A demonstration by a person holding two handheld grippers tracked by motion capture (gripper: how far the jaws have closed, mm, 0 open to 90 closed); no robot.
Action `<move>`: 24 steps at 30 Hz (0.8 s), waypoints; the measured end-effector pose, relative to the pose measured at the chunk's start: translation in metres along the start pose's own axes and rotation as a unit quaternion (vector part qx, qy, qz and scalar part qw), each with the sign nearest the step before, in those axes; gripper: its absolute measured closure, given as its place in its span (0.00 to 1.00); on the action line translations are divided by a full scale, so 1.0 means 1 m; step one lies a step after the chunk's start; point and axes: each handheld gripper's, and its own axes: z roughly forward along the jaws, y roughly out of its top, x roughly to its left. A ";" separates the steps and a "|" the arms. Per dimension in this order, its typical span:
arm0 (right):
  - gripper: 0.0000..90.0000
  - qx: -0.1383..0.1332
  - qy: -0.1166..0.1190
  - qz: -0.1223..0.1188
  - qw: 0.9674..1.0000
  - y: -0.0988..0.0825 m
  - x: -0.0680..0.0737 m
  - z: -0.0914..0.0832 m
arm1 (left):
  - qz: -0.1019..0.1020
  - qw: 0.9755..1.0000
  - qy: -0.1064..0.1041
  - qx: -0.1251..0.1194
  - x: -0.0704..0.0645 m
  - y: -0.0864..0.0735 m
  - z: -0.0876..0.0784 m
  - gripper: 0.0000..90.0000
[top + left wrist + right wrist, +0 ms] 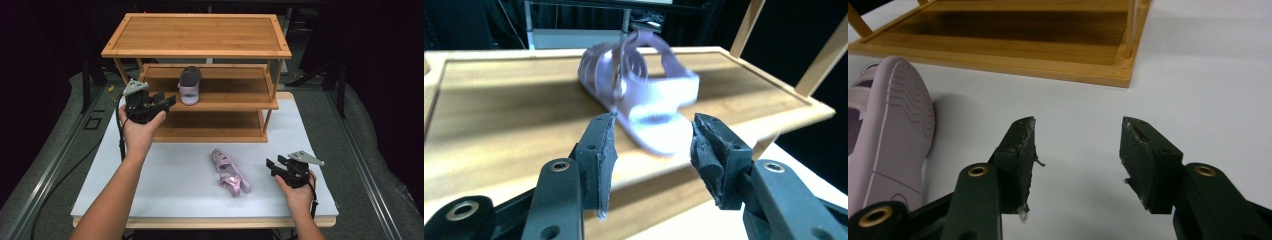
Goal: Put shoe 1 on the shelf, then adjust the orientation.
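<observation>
Right claw rested low over the white bench, near its front right corner, jaws apart with bare bench surface between them. In the right gripper view the same claw showed nothing clamped.

Just to its left lay a pink sandal, tipped on its side on the bench, ridged sole facing the right claw, not touching it.

Farther back, the left claw was held up at the front left of the bamboo shoe rack, level with the middle shelf. Its jaws stood apart, clamped on nothing. In the left gripper view the claw framed the second pink sandal, upright on that shelf, toe toward the shelf's front edge, beyond the pads and clear of them. Image of this sandal was blurred.
</observation>
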 end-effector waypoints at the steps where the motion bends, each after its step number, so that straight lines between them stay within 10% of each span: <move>1: 0.54 0.000 0.000 -0.004 1.000 0.000 0.002 0.000 | -0.001 1.000 -0.001 0.004 0.002 -0.005 -0.004 0.57; 12: 0.49 -0.010 0.015 -0.034 0.999 0.006 0.022 -0.002 | 0.007 0.999 -0.003 0.033 0.032 -0.097 -0.034 0.54; 24: 0.45 -0.007 0.034 -0.060 0.998 0.008 0.038 -0.005 | -0.012 0.995 -0.014 0.094 0.040 -0.158 -0.040 0.54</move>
